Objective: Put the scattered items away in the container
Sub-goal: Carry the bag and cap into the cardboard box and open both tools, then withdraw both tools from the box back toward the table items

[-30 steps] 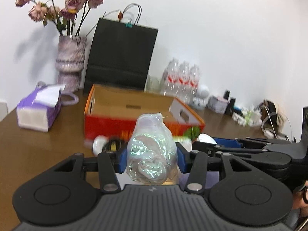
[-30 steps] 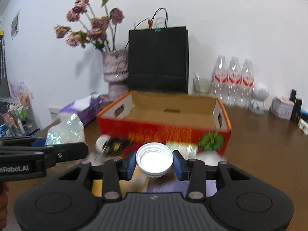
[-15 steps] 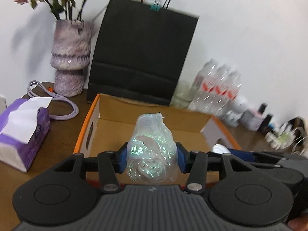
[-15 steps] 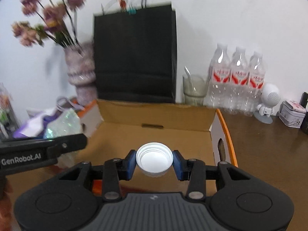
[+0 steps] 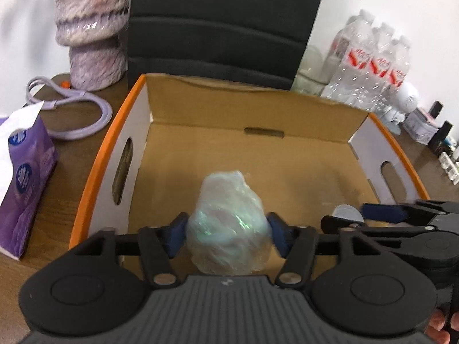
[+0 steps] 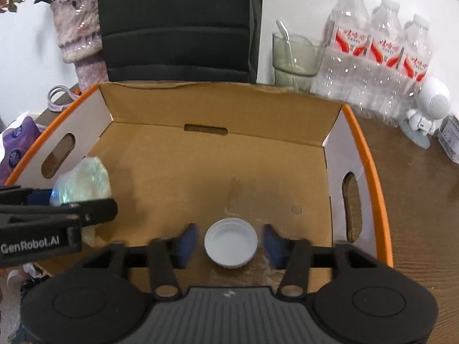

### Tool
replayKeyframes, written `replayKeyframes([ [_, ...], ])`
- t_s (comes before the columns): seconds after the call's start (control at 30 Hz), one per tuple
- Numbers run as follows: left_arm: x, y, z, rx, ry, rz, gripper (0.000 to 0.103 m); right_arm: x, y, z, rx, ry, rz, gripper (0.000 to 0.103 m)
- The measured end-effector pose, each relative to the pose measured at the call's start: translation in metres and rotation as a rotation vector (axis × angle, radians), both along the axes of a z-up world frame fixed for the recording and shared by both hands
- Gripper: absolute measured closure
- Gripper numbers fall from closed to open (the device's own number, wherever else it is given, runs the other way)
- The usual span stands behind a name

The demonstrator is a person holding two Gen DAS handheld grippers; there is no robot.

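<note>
Brown table (image 6: 416,200) bears cardboard box (image 6: 218,106) holding white cap (image 6: 231,242), iridescent bundle (image 5: 229,223).

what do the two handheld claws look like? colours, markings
Both look identical: the left claw and right claw have matte black bodies with a ribbed grey centre plate, two round black discs at the sides, and black linkage arms pinned with silver rivets. The finger pads are blue. White "GenRobot.AI" lettering runs along the left claw's side. No cables visible; no sleeve in view.

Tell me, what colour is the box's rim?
Orange rim, clearest in the right wrist view.
</note>
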State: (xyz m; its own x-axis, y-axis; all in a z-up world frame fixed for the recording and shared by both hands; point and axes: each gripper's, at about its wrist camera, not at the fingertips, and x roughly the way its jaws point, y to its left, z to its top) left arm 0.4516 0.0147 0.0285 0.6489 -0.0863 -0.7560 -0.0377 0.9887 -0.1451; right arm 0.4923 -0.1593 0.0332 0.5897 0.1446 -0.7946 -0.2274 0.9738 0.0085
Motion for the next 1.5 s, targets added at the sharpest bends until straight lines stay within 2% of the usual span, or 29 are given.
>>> replayKeyframes([
  [0.03, 0.001, 0.001, 0.001, 0.002, -0.001, 0.003, 0.027, 0.000, 0.000, -0.001, -0.004, 0.000, -0.007, 0.022],
  [0.23, -0.002, 0.006, 0.011, -0.081, 0.014, -0.032, 0.011, -0.003, -0.009, 0.005, 0.039, 0.015, -0.018, 0.020],
  [0.3, -0.007, 0.007, 0.019, -0.122, -0.005, -0.043, 0.000, -0.008, -0.013, 0.012, 0.064, 0.007, -0.015, 0.015],
  [0.33, -0.011, 0.008, 0.023, -0.131, -0.020, -0.036, 0.000, -0.012, -0.015, 0.016, 0.070, -0.005, -0.014, 0.009],
  [0.53, -0.047, 0.016, 0.054, -0.166, -0.083, -0.025, 0.000, -0.051, -0.023, 0.049, 0.099, -0.099, 0.026, 0.008],
  [0.73, -0.113, 0.029, 0.070, -0.170, -0.153, -0.067, 0.000, -0.126, -0.037, 0.070, 0.071, -0.218, 0.076, 0.003],
  [0.8, -0.142, 0.031, 0.069, -0.146, -0.175, -0.077, 0.000, -0.157, -0.045, 0.071, 0.070, -0.246, 0.081, 0.002],
  [0.97, -0.213, 0.026, 0.054, -0.070, -0.229, -0.118, 0.000, -0.228, -0.060, 0.055, 0.079, -0.273, 0.101, 0.001],
  [1.2, -0.287, 0.013, 0.022, -0.078, -0.238, -0.158, 0.000, -0.300, -0.080, 0.019, 0.129, -0.287, 0.036, 0.001],
  [1.37, -0.318, 0.005, 0.007, -0.063, -0.260, -0.135, 0.000, -0.332, -0.079, 0.002, 0.149, -0.255, 0.043, 0.000],
  [1.5, -0.324, -0.004, -0.001, -0.068, -0.243, -0.136, 0.000, -0.342, -0.078, -0.006, 0.144, -0.250, 0.040, 0.000],
])
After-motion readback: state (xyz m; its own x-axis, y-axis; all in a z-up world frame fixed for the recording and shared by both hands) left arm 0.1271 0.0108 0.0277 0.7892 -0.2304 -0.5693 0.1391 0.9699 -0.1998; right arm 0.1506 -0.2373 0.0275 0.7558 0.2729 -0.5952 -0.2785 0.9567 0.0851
